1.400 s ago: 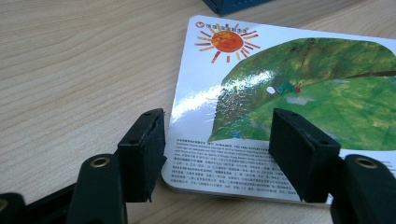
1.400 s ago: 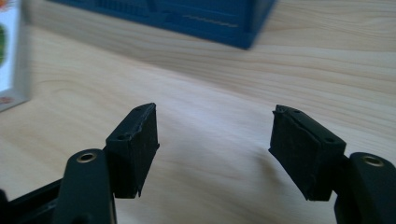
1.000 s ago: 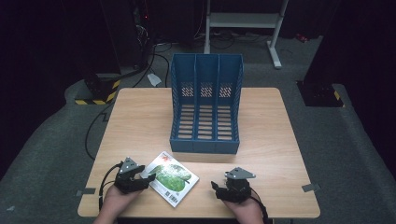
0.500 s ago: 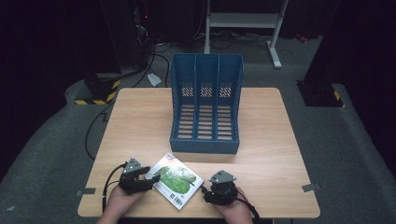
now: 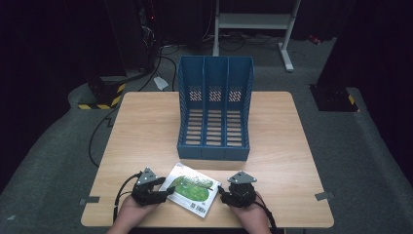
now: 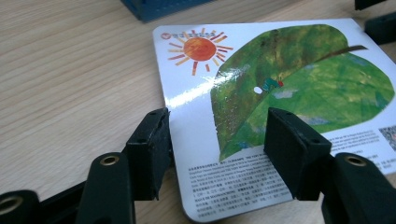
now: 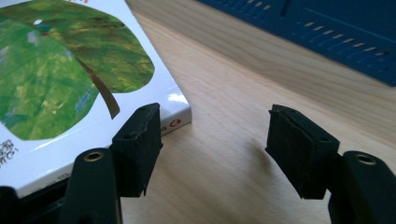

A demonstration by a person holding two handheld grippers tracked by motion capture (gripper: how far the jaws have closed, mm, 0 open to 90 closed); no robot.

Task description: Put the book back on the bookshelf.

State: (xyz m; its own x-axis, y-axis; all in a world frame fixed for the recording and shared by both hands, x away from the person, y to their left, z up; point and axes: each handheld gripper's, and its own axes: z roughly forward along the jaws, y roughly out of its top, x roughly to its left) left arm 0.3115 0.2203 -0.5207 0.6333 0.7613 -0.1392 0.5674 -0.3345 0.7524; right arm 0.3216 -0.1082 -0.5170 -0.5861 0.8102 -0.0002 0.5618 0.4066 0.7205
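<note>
On the near edge of the wooden worktop (image 5: 146, 126), the left tool (image 5: 164, 193) sits at the left side of a picture book (image 5: 191, 188), held in the person's left hand (image 5: 130, 214). In the left gripper view its jaws stand wide apart: one just off the book's left edge, the other over the cover, with the book's near corner lying between them and nothing gripped. The book lies flat, its glossy cover showing a big green leaf (image 6: 299, 79) and an orange sun (image 6: 199, 48). Behind it, near the middle of the worktop, stands a blue three-slot file rack (image 5: 215, 109), well apart from the book. To the right, the right tool (image 5: 225, 195) rests just beside the book's right edge. In the right gripper view its jaws are also spread wide, one close against the book's spine corner, the other over bare wood, holding nothing.
</note>
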